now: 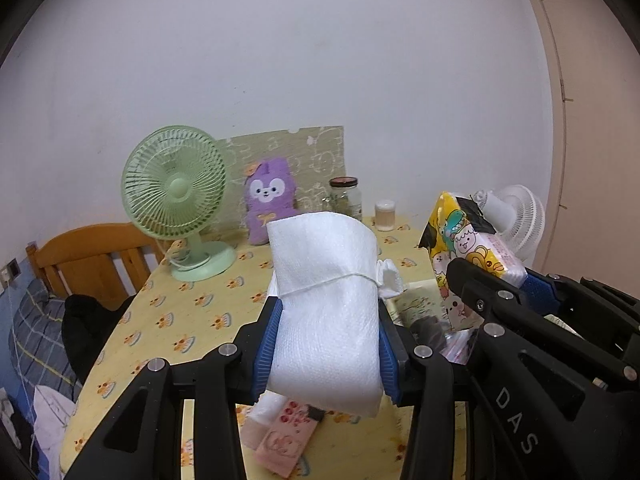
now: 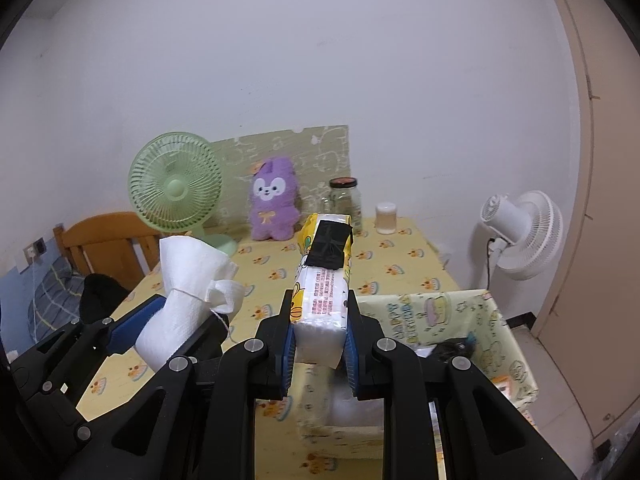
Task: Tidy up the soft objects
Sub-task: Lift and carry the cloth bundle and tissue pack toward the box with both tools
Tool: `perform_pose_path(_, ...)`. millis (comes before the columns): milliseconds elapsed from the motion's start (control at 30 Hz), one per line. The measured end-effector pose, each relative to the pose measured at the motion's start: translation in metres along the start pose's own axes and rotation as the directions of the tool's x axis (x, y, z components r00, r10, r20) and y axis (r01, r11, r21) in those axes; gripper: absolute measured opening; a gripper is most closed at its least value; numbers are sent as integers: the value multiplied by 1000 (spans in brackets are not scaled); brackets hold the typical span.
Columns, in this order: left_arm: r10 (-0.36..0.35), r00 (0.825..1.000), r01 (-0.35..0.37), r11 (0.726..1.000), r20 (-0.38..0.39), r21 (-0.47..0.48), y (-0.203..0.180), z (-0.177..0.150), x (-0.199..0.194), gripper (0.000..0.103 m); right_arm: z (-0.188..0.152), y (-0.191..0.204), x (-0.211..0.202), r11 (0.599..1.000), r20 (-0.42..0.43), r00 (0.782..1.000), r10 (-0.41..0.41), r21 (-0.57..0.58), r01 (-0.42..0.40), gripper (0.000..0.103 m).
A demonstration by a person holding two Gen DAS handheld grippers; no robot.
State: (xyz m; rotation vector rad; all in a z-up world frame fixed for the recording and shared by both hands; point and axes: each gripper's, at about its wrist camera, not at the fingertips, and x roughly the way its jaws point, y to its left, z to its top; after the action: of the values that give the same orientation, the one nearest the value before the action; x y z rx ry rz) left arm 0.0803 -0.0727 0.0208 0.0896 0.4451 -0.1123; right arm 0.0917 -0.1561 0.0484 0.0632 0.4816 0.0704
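Note:
My left gripper [image 1: 326, 344] is shut on a white folded cloth bundle [image 1: 326, 292] tied with string, held above the yellow table; it also shows in the right wrist view [image 2: 188, 292]. My right gripper [image 2: 320, 344] is shut on a yellow cartoon-print tissue pack [image 2: 324, 276], held above an open fabric box [image 2: 460, 312]; the pack shows in the left wrist view [image 1: 468, 248]. A purple plush toy [image 2: 274, 200] leans against the board at the table's back.
A green desk fan [image 2: 176, 188], a glass jar [image 2: 346, 200] and a small white cup [image 2: 386, 218] stand at the back of the table [image 2: 400, 264]. A white fan [image 2: 520, 232] stands right of it. A pink packet [image 1: 284, 440] lies below my left gripper. A wooden bed frame [image 1: 96, 256] is left.

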Motion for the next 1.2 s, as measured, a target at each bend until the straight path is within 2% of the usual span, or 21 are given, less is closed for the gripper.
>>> perform_pose_path(767, -103, 994, 105, 993, -34, 55, -60, 5, 27, 45, -5, -67, 8, 994, -20, 996, -91, 56, 92, 24)
perform_pose_path(1200, -172, 979, 182, 980, -107, 86, -92, -3, 58, 46, -18, -104, 28, 985, -81, 987, -138, 97, 146, 24)
